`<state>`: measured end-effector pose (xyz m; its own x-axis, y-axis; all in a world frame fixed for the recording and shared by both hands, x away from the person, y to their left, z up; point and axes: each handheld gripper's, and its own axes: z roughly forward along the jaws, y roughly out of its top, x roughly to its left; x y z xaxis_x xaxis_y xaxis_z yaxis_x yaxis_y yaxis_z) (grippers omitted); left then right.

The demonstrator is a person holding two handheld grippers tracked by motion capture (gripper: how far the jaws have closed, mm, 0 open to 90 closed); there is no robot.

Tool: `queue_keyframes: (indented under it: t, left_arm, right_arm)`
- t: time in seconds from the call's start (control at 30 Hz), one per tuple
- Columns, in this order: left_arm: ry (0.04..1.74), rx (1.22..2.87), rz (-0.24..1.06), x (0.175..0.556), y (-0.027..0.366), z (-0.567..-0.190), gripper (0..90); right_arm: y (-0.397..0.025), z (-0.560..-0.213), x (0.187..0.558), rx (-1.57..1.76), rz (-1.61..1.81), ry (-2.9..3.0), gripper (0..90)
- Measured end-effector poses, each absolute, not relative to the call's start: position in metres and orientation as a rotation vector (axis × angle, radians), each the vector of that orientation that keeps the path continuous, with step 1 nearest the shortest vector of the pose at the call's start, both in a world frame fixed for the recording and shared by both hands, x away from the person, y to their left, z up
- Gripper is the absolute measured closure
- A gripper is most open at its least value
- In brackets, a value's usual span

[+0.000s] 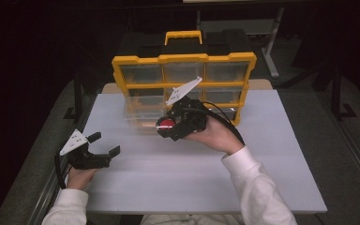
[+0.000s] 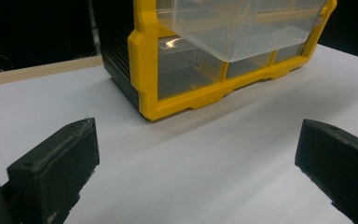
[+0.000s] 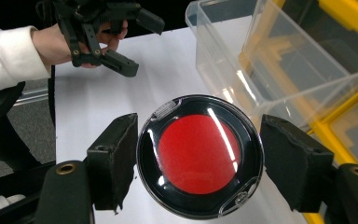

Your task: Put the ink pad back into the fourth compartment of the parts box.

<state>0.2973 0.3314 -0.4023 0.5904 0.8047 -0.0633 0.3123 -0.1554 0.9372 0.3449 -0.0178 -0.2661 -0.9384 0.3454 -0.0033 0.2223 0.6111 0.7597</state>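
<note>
Right claw [image 1: 165,127] clamped on a round red-faced disc [image 1: 167,125] beside a pulled-out clear drawer [image 1: 143,110]; left claw [image 1: 104,145] spread apart and holding nothing.

In the high view the disc sits near the middle of the white surface [image 1: 262,154], held above it, with the yellow organiser [image 1: 183,58] at 12 o'clock from it and the open clear drawer just at its 10 o'clock. The right gripper view shows the disc [image 3: 200,156], red centre inside a black glossy rim, squeezed edge to edge between the two black pads [image 3: 114,156], with the clear drawer [image 3: 265,60] at 1 o'clock. The left claw rests at 8 o'clock from the disc, well apart from it, near the surface's left edge; in the left gripper view its jaws stand wide, facing the organiser [image 2: 144,74] and its protruding drawer [image 2: 242,28].
</note>
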Motion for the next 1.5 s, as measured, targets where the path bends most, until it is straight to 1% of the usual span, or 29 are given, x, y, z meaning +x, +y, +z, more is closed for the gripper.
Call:
queue_keyframes:
  t: [0.3,0.6,1.07,1.5]
  left_arm:
    - [0.927,1.734,0.566,0.297,0.331,-0.402,0.0]
    - [0.928,1.736,0.565,0.298,0.331,-0.403,0.0]
    - [0.927,1.735,0.564,0.298,0.331,-0.403,0.0]
    - [0.928,1.733,0.562,0.298,0.332,-0.403,0.0]
  right_arm:
    - [-0.013,-0.245,0.349,0.471,1.235,2.661,29.1]
    - [-0.007,-0.235,0.362,0.48,1.211,2.659,29.2]
    - [0.012,-0.235,0.389,0.519,1.16,2.679,29.2]
    - [0.028,-0.234,0.405,0.514,1.124,2.693,29.2]
